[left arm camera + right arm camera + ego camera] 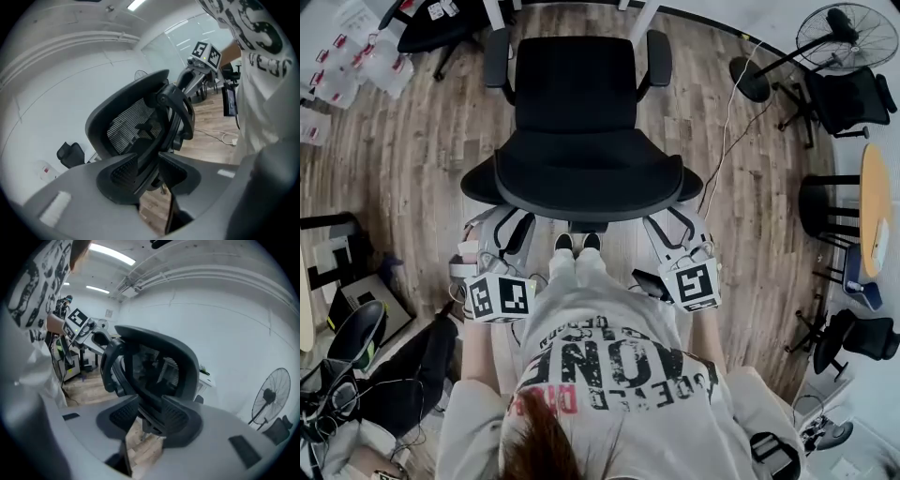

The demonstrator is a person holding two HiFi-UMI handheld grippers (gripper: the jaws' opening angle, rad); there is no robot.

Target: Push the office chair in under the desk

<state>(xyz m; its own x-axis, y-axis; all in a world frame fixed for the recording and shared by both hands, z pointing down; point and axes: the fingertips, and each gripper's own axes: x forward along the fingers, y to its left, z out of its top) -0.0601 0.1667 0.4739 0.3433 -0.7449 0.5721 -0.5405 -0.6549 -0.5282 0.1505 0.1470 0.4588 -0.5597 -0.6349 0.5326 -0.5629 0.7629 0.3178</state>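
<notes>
Head view, chair: the office chair (581,103) stands on the wood floor (412,159) right in front of me. Its backrest faces me and its seat points toward what I take to be the bench legs (642,17) at the top edge; it is not yet under.
Head view, hands: the left hand-held gripper (504,230) and right hand-held gripper (675,230) sit low behind the backrest, one toward each side.
Left gripper view: the left hand-held gripper (145,173) has its jaws spread. The backrest (131,126) and its spine show through the gap, and nothing is clamped.
Right gripper view: the right hand-held gripper (147,416) is also spread and grips nothing; the chair back (159,366) lies beyond it.
Handling, my guess: it is bulky, but on casters it should roll freely. It will probably swivel if I push off-centre. The mesh will give, while the rim and spine are stiff.
Where to hold: I would press on the stiff backrest frame, evenly on both sides, and watch that the armrests (659,56) clear the bench.
</notes>
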